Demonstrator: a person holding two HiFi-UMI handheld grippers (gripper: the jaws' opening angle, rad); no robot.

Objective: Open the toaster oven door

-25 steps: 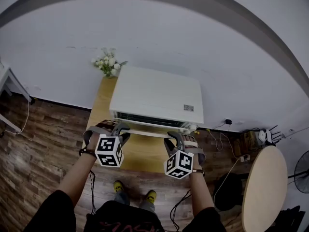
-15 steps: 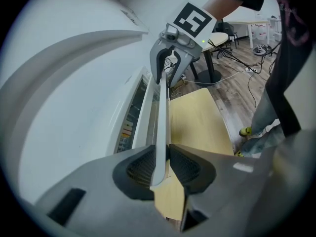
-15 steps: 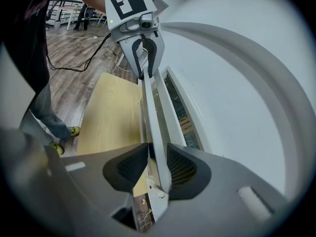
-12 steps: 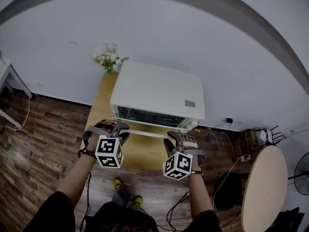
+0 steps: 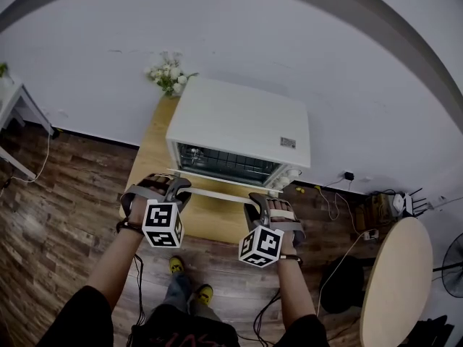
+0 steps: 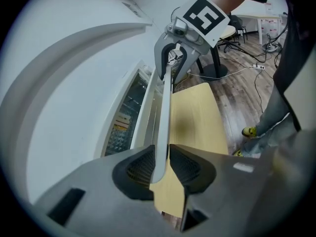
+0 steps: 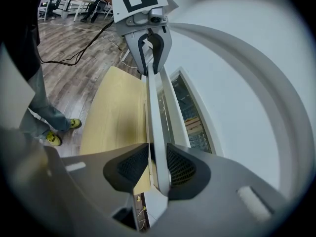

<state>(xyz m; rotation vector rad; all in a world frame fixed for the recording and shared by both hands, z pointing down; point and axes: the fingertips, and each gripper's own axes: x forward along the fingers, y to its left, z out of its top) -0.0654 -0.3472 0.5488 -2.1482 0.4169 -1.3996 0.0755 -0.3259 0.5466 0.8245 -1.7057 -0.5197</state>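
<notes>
A white, boxy toaster oven (image 5: pixel 239 125) sits on the far part of a light wooden worktop (image 5: pixel 210 223), with flowers (image 5: pixel 171 74) at its far left corner. Its door (image 5: pixel 224 163), dark glass in a white frame, leans ajar toward the near side. The left gripper (image 5: pixel 181 185) has its fingers clenched on the left end of the long white handle (image 5: pixel 221 194). The right gripper (image 5: pixel 262 199) grasps the handle's right end.

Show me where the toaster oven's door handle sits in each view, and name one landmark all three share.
Head view: the door handle is the white bar across the toaster oven's front, mid-picture.
Left gripper view: it rises from the left gripper's jaws at bottom centre.
Right gripper view: likewise, from the right gripper's jaws.
Shared landmark: the wooden table beside the handle.
</notes>
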